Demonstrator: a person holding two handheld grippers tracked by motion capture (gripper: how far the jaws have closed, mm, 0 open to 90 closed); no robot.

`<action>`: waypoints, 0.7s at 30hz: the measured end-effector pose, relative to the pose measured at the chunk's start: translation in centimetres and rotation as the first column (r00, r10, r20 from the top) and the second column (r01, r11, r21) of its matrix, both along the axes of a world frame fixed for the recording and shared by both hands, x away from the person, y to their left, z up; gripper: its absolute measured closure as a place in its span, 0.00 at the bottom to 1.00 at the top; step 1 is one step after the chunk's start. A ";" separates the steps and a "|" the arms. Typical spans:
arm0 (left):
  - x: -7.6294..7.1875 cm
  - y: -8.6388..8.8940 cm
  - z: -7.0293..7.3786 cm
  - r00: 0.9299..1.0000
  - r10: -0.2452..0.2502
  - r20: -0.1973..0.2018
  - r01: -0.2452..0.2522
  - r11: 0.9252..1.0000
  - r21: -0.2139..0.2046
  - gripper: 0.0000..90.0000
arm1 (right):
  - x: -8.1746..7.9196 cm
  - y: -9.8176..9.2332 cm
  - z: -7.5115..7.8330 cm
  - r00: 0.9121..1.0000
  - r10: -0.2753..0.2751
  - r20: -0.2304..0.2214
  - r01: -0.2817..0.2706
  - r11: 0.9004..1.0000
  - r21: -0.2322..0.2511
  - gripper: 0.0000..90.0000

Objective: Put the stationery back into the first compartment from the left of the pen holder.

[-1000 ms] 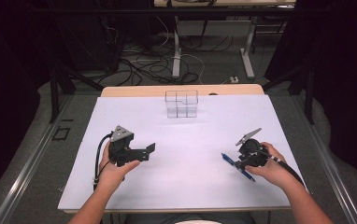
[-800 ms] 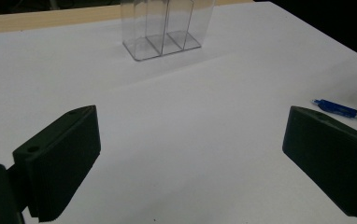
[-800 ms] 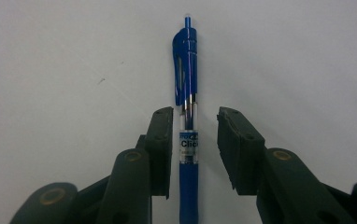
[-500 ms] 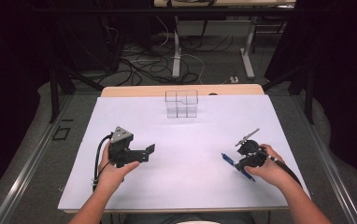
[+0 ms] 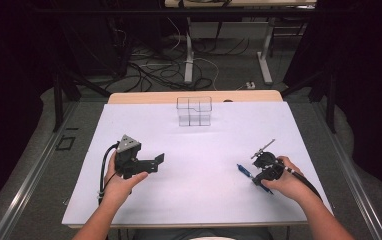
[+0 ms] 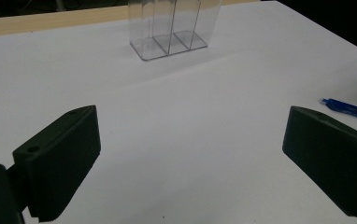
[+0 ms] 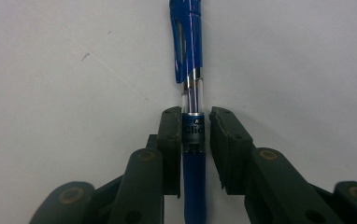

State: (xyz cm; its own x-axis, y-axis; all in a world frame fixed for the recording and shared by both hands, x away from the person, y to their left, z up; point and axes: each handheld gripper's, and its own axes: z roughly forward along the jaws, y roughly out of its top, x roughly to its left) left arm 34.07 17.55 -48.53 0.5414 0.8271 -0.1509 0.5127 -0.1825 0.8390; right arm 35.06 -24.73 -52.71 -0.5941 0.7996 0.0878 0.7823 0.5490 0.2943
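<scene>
A blue pen (image 5: 245,172) lies on the white table top (image 5: 194,200) at the front right. My right gripper (image 5: 260,178) points down over it. In the right gripper view the pen (image 7: 188,46) runs lengthwise between the jaws of my right gripper (image 7: 195,116). The jaws have just been closing; one pad touches the barrel and a thin gap shows at the other. My left gripper (image 5: 154,162) rests at the front left, and in its own view my left gripper (image 6: 190,154) stands wide open with nothing between its jaws. That view also catches the pen (image 6: 342,108) at the right edge.
A clear plastic organizer (image 5: 194,111) with several compartments stands upright at the back middle of the table, also ahead of the left gripper as the organizer (image 6: 172,28). A wooden edge (image 5: 144,96) runs along the far side. Cables and desk legs lie on the floor beyond.
The right hand has tipped a little over the pen and its jaws have narrowed around it. The left hand and the organizer have not moved.
</scene>
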 end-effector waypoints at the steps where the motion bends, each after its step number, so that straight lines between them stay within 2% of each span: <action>1: 0.0 0.0 0.0 1.000 0.000 0.003 0.000 1.000 0.002 0.05 | 0.0 0.0 -0.2 1.000 -0.001 0.022 0.001 1.000 0.024 0.84; 2: 0.0 0.1 0.0 1.000 -0.001 0.004 0.001 1.000 0.005 0.05 | 0.2 -0.1 0.2 0.999 0.044 -0.006 -0.044 0.999 -0.023 0.84; 3: 0.0 0.1 0.0 1.000 -0.002 0.000 0.002 1.000 0.003 0.05 | 0.3 -0.1 0.2 0.999 0.051 -0.010 -0.052 0.998 -0.032 0.85; 4: 0.1 0.1 0.0 1.000 0.000 0.003 0.000 1.000 0.007 0.05 | 0.1 0.0 0.1 1.000 0.020 0.013 -0.020 0.999 -0.025 0.86; 8: 0.0 0.1 -0.1 1.000 0.001 -0.003 -0.001 1.000 -0.001 0.05 | 0.1 0.0 -0.2 0.999 0.008 0.033 -0.007 1.000 -0.012 0.88; 14: 0.0 0.1 -0.1 1.000 0.000 -0.001 0.000 1.000 0.010 0.05 | 0.1 0.0 -0.2 0.999 0.010 0.035 -0.010 1.000 -0.016 0.89; 15: 0.1 0.1 -0.1 1.000 0.000 -0.002 0.000 1.000 0.011 0.05 | 0.2 0.0 0.1 0.999 0.036 0.010 -0.036 0.999 -0.040 0.89; 17: 0.1 0.1 -0.1 1.000 0.000 -0.003 0.000 1.000 0.010 0.05 | 0.2 0.0 0.0 0.999 0.038 0.014 -0.038 0.999 -0.037 0.89; 18: 0.1 0.1 -0.1 1.000 0.000 -0.005 0.001 1.000 0.009 0.05 | 0.0 0.1 0.1 1.000 0.010 0.013 -0.009 0.999 -0.039 0.89; 20: 0.1 0.1 -0.1 1.000 -0.001 -0.005 0.001 1.000 0.011 0.05 | 0.5 -0.2 0.4 0.996 0.087 -0.014 -0.088 0.993 -0.077 0.89; 21: 0.1 0.1 -0.2 1.000 0.000 -0.007 0.001 1.000 0.010 0.05 | 0.3 -0.1 0.2 0.998 0.059 0.004 -0.059 0.997 -0.051 0.89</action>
